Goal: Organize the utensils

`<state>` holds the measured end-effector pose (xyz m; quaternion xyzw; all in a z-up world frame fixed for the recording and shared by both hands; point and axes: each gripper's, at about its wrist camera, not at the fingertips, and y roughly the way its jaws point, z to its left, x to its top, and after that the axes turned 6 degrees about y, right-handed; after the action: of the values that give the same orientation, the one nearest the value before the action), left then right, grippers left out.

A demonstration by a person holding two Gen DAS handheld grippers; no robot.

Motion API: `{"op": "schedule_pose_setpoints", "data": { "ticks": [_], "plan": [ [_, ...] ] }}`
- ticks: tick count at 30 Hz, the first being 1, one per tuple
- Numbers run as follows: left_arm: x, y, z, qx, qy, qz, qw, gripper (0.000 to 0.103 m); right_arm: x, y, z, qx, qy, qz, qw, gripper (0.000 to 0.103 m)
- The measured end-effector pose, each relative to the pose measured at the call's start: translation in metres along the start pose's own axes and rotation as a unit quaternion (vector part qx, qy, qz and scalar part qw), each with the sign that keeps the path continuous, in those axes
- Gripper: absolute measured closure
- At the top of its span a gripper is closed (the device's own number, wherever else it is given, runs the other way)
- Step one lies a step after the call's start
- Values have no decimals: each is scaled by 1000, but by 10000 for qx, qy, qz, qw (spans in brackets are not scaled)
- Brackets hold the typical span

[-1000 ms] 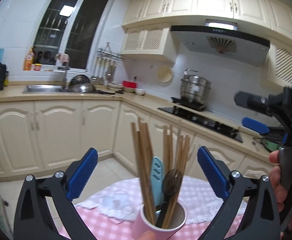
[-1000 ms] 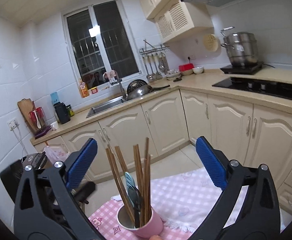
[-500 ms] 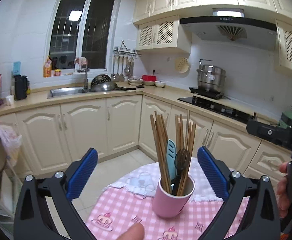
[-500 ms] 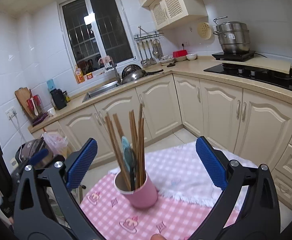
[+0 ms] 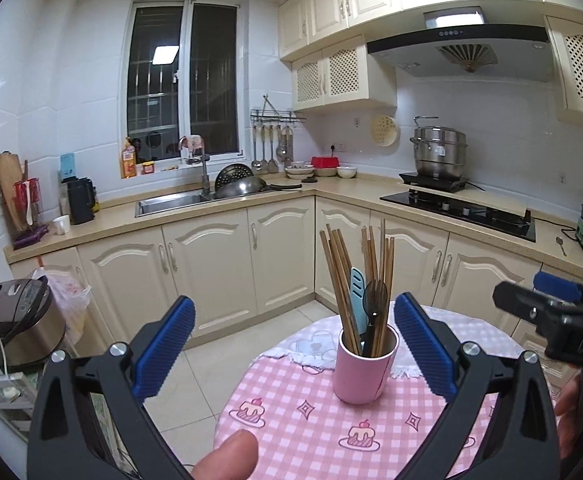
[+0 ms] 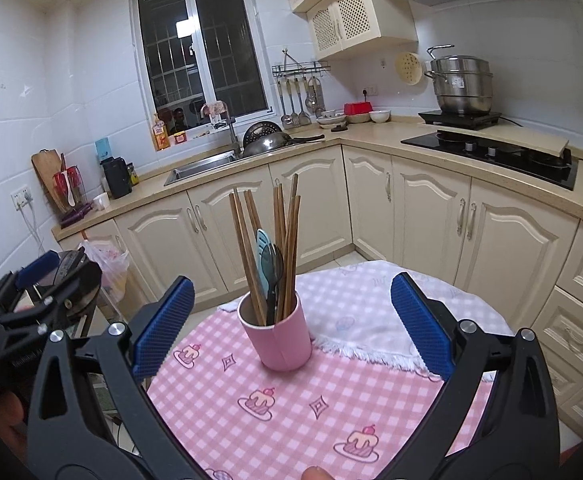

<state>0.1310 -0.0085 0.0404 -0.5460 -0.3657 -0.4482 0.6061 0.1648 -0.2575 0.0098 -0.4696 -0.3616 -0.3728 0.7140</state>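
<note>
A pink cup [image 5: 365,368] stands upright on a round table with a pink checked cloth [image 5: 311,420]. It holds several wooden chopsticks [image 5: 337,276], a light blue utensil [image 5: 357,292] and a dark spoon [image 5: 375,296]. The cup also shows in the right wrist view [image 6: 281,338]. My left gripper [image 5: 293,348] is open and empty, held back from the cup. My right gripper [image 6: 289,326] is open and empty, also back from the cup. The right gripper shows at the right edge of the left wrist view [image 5: 559,320].
A white towel [image 6: 371,304] lies on the table behind the cup. Cream cabinets [image 5: 211,264] and a counter with a sink [image 5: 171,202] and hob [image 5: 459,210] stand beyond the table. A rice cooker [image 5: 19,320] sits at the left.
Both grippers have pulled back and up from the cup, which now looks smaller and farther away. The cup stands free on the table. Both grippers stay open.
</note>
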Motion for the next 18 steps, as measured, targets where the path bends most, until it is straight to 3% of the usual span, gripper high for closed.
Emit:
{"op": "schedule_pose_setpoints", "data": {
  "ticks": [4,18],
  "plan": [
    [-5,-17,-3,211,10,-136,9997,5,-10,-9,5,-94,-87,-48,9999,6],
    [-26,-47,-21,350,62,-250,9991,5,-31,-37,16,-267,-248,-336,9988,6]
  ]
}}
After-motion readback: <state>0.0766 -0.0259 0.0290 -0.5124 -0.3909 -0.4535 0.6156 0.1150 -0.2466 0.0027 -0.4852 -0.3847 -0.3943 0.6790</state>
